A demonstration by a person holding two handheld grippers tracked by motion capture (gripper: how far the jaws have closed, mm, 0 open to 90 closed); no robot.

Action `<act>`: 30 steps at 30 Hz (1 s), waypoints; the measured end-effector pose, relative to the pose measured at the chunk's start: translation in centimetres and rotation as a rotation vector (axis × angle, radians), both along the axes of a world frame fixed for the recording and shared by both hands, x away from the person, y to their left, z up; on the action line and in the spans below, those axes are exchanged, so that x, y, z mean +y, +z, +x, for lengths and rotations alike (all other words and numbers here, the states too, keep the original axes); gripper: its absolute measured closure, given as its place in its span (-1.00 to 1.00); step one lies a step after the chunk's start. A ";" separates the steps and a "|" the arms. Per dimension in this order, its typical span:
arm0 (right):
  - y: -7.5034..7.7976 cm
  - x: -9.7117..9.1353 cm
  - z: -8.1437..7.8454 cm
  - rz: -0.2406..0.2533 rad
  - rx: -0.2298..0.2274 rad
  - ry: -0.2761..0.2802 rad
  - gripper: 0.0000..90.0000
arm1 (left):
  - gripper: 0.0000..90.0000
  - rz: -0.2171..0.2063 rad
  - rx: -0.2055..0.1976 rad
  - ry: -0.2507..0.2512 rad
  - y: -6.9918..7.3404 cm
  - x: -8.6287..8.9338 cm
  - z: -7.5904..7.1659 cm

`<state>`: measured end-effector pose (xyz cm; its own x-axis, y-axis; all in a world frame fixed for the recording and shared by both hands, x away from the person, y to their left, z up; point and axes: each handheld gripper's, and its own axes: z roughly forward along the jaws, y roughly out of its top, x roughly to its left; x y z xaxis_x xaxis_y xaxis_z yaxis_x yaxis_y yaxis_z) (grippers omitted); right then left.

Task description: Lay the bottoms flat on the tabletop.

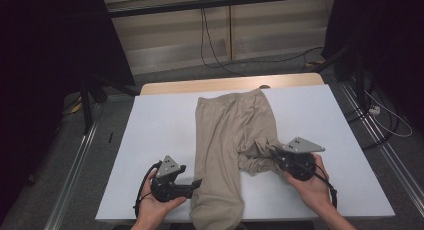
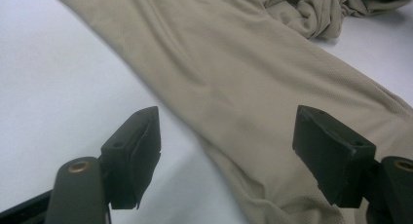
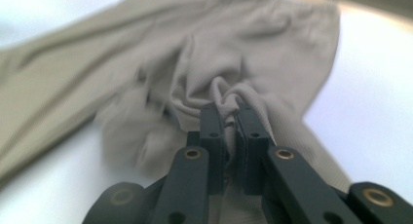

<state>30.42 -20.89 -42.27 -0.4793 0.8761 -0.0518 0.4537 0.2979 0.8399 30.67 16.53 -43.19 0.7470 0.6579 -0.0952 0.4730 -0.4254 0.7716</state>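
A pair of beige trousers [image 1: 225,125] lies on the white table [image 1: 155,135], waistband at the far end. One leg runs straight to the near edge [image 2: 253,87]; the other is bunched into a crumpled heap [image 1: 257,160] at the right. My right gripper [image 1: 275,151] is shut on a fold of that bunched leg [image 3: 229,95], the cloth pinched between its pads. My left gripper [image 1: 198,182] stands open beside the straight leg's near end, its fingers [image 2: 134,153] wide apart over the cloth's edge, nothing pinched.
A wooden strip [image 1: 230,83] borders the table's far edge. Cables [image 1: 210,45] trail on the floor beyond, and metal rails [image 1: 75,160] run along both sides. Bare white tabletop lies to the left and right of the trousers.
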 end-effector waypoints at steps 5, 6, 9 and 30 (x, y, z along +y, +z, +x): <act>-0.1 1.4 3.8 0.036 -0.007 0.020 0.87 | -0.42 -0.001 0.001 0.004 0.0 0.2 0.1; -0.5 1.8 4.4 0.043 0.006 0.035 0.86 | -0.42 -0.005 0.003 0.007 0.0 0.2 0.1; -2.2 2.9 5.6 0.058 0.100 0.075 0.73 | -0.44 -0.002 0.002 0.005 0.0 0.4 0.1; -2.2 -1.2 -3.7 0.075 0.221 -0.049 -0.02 | -0.48 -0.009 0.003 0.012 0.1 0.2 0.2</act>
